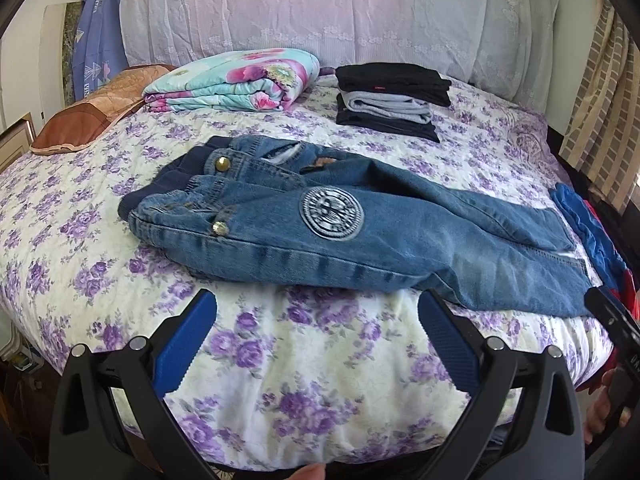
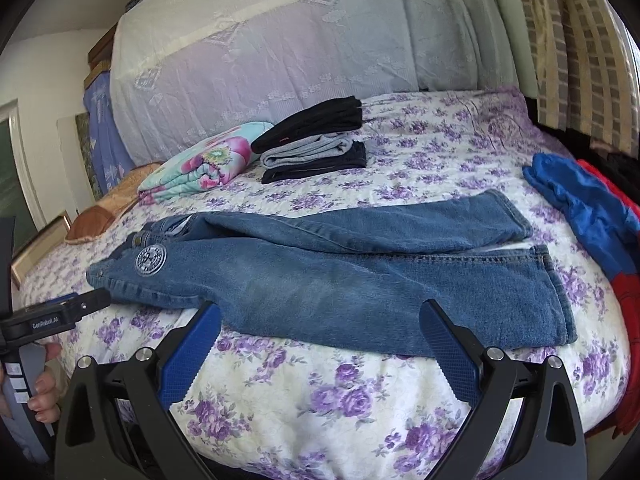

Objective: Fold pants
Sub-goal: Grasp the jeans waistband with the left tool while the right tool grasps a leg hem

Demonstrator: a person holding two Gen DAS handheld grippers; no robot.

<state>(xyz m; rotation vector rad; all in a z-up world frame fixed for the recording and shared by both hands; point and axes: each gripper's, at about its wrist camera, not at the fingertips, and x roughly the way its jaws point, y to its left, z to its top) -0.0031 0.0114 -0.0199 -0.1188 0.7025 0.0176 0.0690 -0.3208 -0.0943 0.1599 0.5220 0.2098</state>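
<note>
A bed fills the room's middle, spread with a cream quilt printed in purple flowers. Behind it a tall headboard is draped in pale lace cloth. A folded floral blanket and a brown cushion lie near the head, beside a stack of folded dark and grey clothes. A blue patterned cloth hangs by the white wall. Checked beige curtains hang on the other side, letting soft daylight in. Framed pictures lean low against the wall. Blue and red garments lie at the bed's edge.
</note>
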